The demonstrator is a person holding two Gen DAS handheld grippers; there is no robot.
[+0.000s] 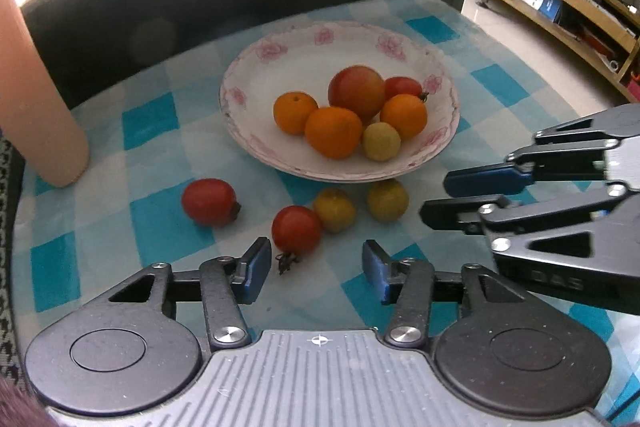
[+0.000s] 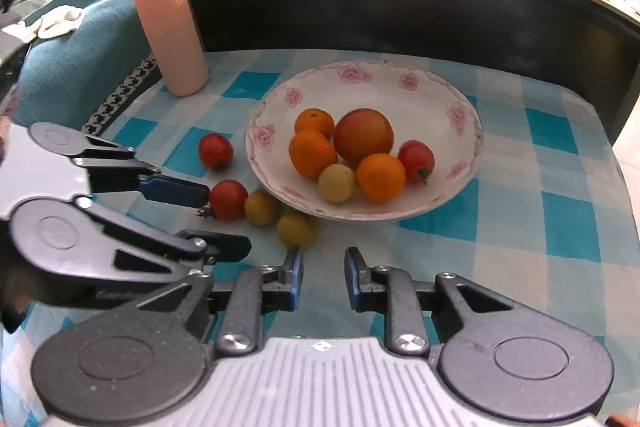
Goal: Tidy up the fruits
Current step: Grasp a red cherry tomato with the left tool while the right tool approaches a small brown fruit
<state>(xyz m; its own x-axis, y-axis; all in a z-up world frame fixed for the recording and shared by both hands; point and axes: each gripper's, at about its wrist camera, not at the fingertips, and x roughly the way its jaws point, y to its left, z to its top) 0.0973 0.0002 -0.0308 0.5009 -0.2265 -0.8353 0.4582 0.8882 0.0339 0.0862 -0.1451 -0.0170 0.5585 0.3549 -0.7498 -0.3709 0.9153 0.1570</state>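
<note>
Counter (image 1: 160,115) covered in a blue-and-white checked cloth. White plate (image 1: 280,43) with pink flower rim sits mid-counter, holding six fruits: a large red-yellow fruit (image 1: 356,91), three oranges (image 1: 333,131), one red tomato (image 1: 402,87) at the far side, one small yellow-green fruit (image 1: 381,141) at the near edge.

Four fruits lie loose on the cloth just in front of the plate: a red tomato (image 1: 209,201) off to the left, a second red tomato (image 1: 296,229) touching a yellow fruit (image 1: 334,209), and another yellow fruit (image 1: 387,199) just beside the plate rim.

Left tongs (image 1: 314,267) wide open, holding nothing, low over the cloth; the second red tomato sits just ahead of the gap, nearer the left finger, its dried stem between the tips.

Right tongs (image 2: 322,277) partly open, empty; the yellow fruit by the plate rim lies just ahead of its left finger (image 2: 295,273).

Each pair of tongs shows in the other's view, side by side and near together. A ribbed peach-coloured cylinder (image 2: 168,27) stands upright at the counter's far left corner.
</note>
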